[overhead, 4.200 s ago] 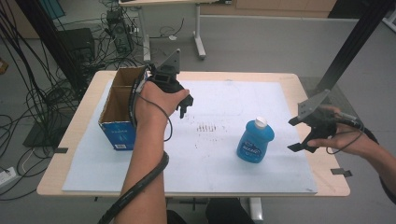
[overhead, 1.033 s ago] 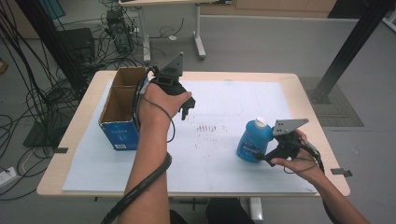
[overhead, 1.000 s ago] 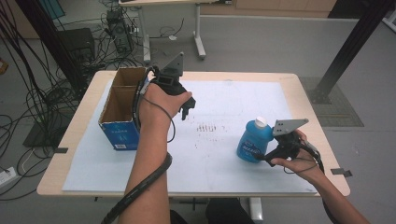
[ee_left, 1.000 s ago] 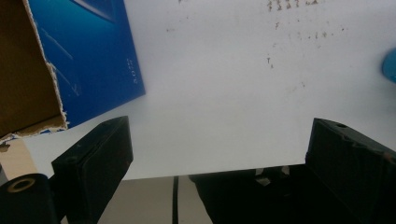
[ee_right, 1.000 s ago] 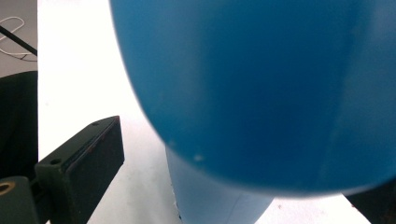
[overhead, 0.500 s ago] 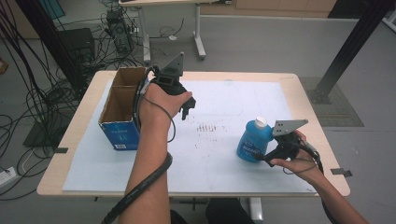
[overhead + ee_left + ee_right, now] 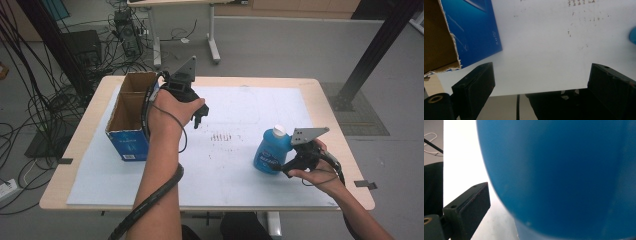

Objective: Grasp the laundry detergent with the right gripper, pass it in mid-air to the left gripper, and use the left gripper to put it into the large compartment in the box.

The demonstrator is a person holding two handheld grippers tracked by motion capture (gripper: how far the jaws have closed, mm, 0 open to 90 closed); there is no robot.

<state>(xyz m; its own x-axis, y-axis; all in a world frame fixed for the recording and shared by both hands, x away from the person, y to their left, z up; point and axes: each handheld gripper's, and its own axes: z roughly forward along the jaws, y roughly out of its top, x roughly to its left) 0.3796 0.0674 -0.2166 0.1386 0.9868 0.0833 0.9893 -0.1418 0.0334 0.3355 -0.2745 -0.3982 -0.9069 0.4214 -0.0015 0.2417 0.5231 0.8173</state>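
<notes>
Cardboard box (image 7: 131, 116), open-topped w/ blue sides, stands at the far left of the table (image 7: 320, 95), on the white sheet (image 7: 240, 165); in the left gripper view its blue wall (image 7: 471, 27) and torn brown flap fill the upper left. Next rightward we find the left gripper (image 7: 199, 116), held above the sheet just beside the box; its own view shows the jaws wide apart w/ nothing but bare sheet between them. Centre of the sheet carries a patch of small dark marks (image 7: 224, 137). Further right stands the blue bottle (image 7: 272, 150), upright, white cap up, so its long axis is vertical. Right gripper (image 7: 286, 169) sits against the bottle's right side, low on the body. In the right gripper view the blue wall (image 7: 559, 177) looms close; one jaw stands just clear of it at lower left, the other is hidden behind the bottle. We judge the jaws open around the body, not yet pressed on it.

Key relation: bottle lies directly ahead of the right gripper, between its jaws, and well apart from the left one, approx. half the sheet away. Right hand is therefore the nearer; closing across the upright body looks like the coming move.
</notes>
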